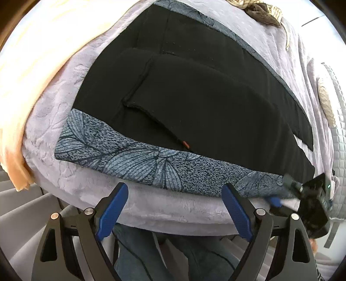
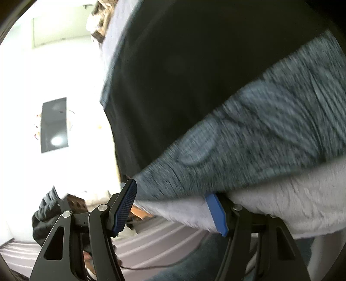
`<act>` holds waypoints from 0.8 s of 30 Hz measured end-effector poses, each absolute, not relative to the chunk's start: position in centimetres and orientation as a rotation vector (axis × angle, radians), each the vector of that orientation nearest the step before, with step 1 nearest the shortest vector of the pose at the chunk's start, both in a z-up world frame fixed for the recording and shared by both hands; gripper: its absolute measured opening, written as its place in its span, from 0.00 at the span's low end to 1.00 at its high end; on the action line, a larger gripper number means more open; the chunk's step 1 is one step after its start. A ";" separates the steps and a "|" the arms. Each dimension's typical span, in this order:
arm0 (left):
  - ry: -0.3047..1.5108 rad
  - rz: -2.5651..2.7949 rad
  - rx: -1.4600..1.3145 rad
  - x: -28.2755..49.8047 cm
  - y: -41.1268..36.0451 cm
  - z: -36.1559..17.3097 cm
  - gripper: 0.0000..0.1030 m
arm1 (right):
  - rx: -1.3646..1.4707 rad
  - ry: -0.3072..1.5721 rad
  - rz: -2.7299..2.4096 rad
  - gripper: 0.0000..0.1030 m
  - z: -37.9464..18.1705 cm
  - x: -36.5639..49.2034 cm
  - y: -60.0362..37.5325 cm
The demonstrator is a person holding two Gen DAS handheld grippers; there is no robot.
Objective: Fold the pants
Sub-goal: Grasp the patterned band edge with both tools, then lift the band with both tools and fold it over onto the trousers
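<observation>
The black pants (image 1: 194, 93) lie flat on a soft, pale purple blanket (image 1: 151, 207) that covers a bed. One part of the pants is folded over the rest, and a tiny orange tag (image 1: 185, 144) shows near the front edge. Under the pants there is a blue-grey cloth with leaf shapes (image 1: 129, 160), and it sticks out along the near side. A cream blanket (image 1: 32, 75) sits at the far left. A brown patterned cloth (image 1: 259, 10) lies at the far right. The left tongs (image 1: 176, 207) float over the near edge of the bed with the blue tips wide apart and nothing in them. The right tongs (image 2: 175, 207) are also wide apart, right at the near edge of the leaf cloth. The right view is blurry. It shows a bright white wall and a dark screen (image 2: 54, 125) on it, and a dark bundle (image 2: 46, 214) low on the left.
</observation>
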State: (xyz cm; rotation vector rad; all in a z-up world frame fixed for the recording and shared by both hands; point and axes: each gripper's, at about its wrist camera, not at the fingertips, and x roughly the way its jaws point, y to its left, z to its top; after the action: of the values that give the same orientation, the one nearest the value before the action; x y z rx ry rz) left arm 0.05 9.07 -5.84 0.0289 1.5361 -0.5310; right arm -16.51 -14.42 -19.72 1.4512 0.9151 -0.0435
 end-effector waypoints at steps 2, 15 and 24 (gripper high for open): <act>1.540 -0.543 0.011 0.2 8.2 -5.8 0.87 | 1.455 0.877 -0.045 0.35 -18.9 -15.6 -15.0; 1.575 -0.439 -0.472 2.1 9.6 -8.4 0.87 | 1.402 0.859 0.037 0.14 -13.5 -13.3 -16.8; 1.476 -0.293 -0.419 3.3 11.5 -9.0 0.33 | 1.438 0.963 0.030 0.23 -17.8 -13.9 -17.4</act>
State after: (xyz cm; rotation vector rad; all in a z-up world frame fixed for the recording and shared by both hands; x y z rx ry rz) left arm 3.30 11.55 -9.00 -0.4190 1.4760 -0.2934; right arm -13.90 -17.37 -17.78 1.4384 0.9630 0.0295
